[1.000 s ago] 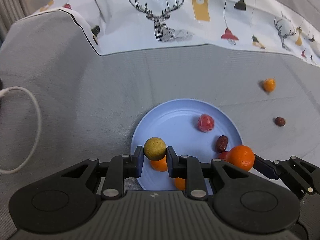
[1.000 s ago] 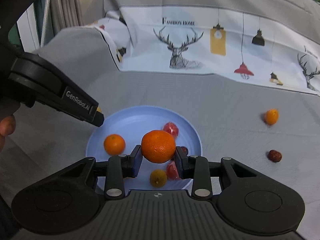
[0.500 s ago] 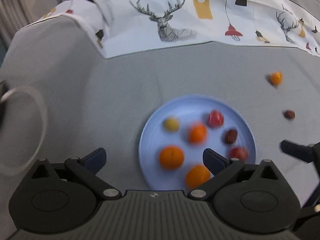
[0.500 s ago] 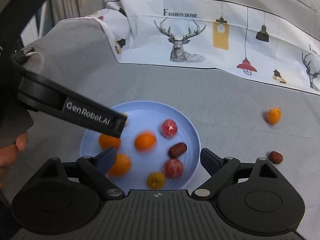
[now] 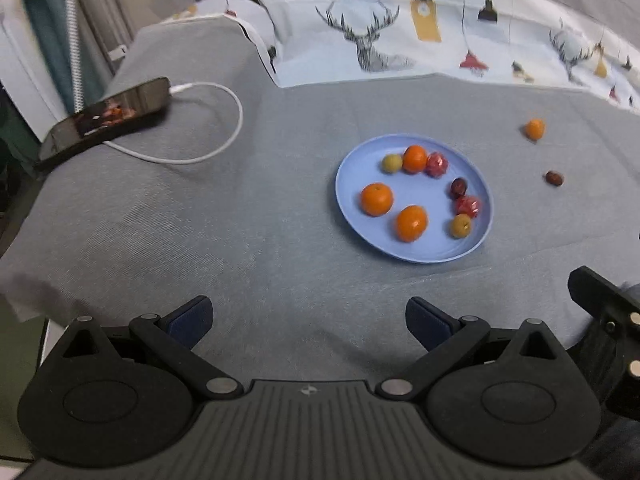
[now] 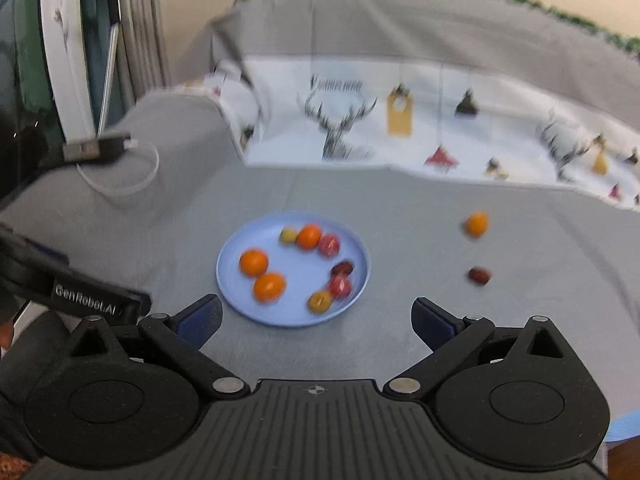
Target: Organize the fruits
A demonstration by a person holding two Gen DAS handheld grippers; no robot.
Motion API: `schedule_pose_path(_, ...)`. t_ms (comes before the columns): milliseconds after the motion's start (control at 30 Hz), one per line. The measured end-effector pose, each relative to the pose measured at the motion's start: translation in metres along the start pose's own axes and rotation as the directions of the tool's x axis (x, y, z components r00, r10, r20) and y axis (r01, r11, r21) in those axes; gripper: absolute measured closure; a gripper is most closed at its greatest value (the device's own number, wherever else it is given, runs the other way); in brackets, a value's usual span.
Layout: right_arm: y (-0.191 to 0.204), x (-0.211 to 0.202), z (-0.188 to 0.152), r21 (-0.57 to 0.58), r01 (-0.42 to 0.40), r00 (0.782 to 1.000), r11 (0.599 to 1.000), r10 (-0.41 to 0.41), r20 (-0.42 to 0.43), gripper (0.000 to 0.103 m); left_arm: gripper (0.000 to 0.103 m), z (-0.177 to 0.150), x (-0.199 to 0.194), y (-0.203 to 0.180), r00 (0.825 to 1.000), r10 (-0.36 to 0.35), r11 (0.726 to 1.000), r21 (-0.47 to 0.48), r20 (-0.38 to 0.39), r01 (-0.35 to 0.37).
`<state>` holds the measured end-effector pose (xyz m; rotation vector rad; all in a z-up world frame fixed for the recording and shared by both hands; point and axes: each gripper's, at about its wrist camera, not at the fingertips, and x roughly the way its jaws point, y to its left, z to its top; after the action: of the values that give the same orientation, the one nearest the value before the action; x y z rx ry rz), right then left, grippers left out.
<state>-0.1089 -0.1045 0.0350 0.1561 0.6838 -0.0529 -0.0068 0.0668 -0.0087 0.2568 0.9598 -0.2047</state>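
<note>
My left gripper (image 5: 308, 318) tilts steeply down over the grey surface (image 5: 240, 232), fingers wide with nothing between them. My right gripper (image 6: 316, 320) points less steeply, its fingers opening, also empty. The blue plate (image 5: 352, 184) sits at 1 o'clock from my left fingers, carrying 3 oranges and 5 smaller fruits. A small orange fruit (image 5: 535, 129) and a dark red one (image 5: 554, 178) lie on the surface at 2 o'clock, well apart from the plate. "GenRobot.AI" is printed on the left gripper's finger (image 6: 90, 300).
</note>
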Motion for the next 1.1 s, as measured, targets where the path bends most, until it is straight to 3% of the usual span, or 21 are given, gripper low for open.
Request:
schedule_pose_path(200, 0.005, -0.04, -0.013, -0.022, 0.014, 0.997, 1.0, -0.012, 0.077, 0.001, 0.0, -0.02, -0.035, -0.009, 0.999, -0.031, 0.999, -0.009, 0.04, 0.032)
schedule_pose_path(367, 0.009, -0.064, -0.015, -0.055, 0.013, 0.991, 0.998, -0.005, 0.137, 0.001, 0.0, -0.034, -0.053, -0.014, 0.998, -0.017, 1.0, -0.009, 0.068, 0.017)
schedule_pose_path(767, 0.02, -0.075, -0.015, -0.094, 0.025, 0.986, 0.995, -0.009, 0.167, 0.001, 0.0, -0.039, -0.066, -0.015, 0.995, -0.042, 0.999, -0.002, 0.094, 0.042)
schedule_pose_path(967, 0.02, -0.088, -0.017, -0.107, 0.045, 0.971, 0.993, -0.018, 0.239, 0.001, 0.0, -0.036, -0.067, -0.022, 0.993, -0.047, 0.999, 0.019, 0.106, 0.045)
schedule_pose_path(1100, 0.018, -0.078, -0.015, -0.1, 0.047, 0.98, 0.994, -0.026, 0.197, 0.001, 0.0, -0.037, -0.064, -0.019, 0.994, -0.051, 0.999, 0.017, 0.097, 0.05)
